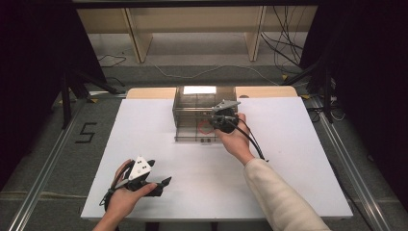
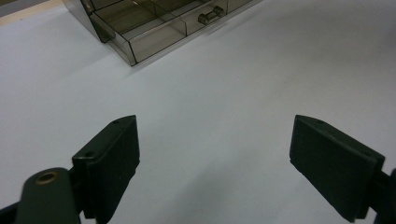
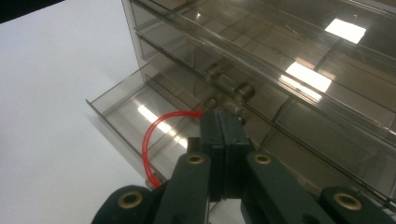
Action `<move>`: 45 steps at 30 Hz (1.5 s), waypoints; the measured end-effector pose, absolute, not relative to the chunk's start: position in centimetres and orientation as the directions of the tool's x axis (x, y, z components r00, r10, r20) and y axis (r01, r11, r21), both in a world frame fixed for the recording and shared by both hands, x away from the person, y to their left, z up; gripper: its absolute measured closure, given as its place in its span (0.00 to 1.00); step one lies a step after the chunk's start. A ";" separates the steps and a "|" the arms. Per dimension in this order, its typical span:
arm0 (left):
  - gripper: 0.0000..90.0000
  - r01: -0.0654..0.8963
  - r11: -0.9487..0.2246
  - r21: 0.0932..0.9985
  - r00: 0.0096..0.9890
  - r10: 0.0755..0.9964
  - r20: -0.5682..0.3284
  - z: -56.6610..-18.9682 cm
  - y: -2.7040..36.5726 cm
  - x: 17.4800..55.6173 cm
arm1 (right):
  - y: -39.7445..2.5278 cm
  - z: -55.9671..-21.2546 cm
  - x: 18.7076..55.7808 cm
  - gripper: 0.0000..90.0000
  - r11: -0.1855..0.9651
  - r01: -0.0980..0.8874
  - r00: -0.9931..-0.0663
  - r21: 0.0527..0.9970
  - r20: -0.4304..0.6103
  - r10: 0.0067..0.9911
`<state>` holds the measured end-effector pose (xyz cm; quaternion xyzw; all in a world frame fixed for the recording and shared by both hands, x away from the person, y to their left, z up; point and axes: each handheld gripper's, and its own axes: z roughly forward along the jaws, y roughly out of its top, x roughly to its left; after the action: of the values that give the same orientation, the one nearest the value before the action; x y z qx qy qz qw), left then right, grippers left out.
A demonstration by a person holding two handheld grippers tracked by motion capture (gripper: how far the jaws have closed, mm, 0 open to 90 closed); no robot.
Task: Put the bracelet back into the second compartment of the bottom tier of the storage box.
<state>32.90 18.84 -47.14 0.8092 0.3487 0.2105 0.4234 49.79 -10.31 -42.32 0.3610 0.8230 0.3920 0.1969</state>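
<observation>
White tabletop (image 1: 288, 159) carries a smoky clear plastic drawer cabinet (image 1: 192, 108). Right tool (image 3: 219, 126) pinches a thin red loop (image 3: 149, 144) over its open bottom drawer (image 3: 135, 107); left tool (image 2: 215, 163) rests spread, well apart.

The white counter (image 1: 288, 159) lies bare across its near half and along both sides, so a hand could pass freely there. The one obstacle is the smoky clear drawer cabinet (image 1: 192, 103) at the far middle edge. Its bottom drawer (image 1: 192, 134) stands pulled out toward the person, taking up counter just in front of the cabinet. The right gripper (image 1: 222, 124) and its hand block the cabinet's right front, its fingers (image 3: 224, 135) pressed together at the drawer fronts beside a red ring (image 3: 152, 144). The left gripper (image 1: 161, 185) rests near the counter's near-left edge, its fingers (image 2: 112, 158) wide apart over bare surface, well apart from the cabinet.
</observation>
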 end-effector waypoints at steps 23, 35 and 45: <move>0.18 0.387 -0.397 0.832 0.668 0.743 0.044 -47.1 18.9 32.9 | -10.0 -43.5 50.5 1.00 0.443 0.456 -0.648 0.772 -0.053 0.759; 0.18 0.387 -0.396 0.833 0.668 0.743 0.043 -47.1 18.9 32.9 | -9.9 -43.8 50.7 1.00 0.445 0.462 -0.647 0.767 -0.052 0.761; 0.18 0.385 -0.399 0.832 0.669 0.742 0.047 -47.1 18.9 32.9 | -9.7 -44.2 50.7 1.00 0.452 0.463 -0.647 0.762 -0.057 0.760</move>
<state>32.94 18.89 -47.09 0.8093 0.3481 0.2109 0.4235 50.74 -9.66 -44.21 0.3694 0.8282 0.3710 0.2001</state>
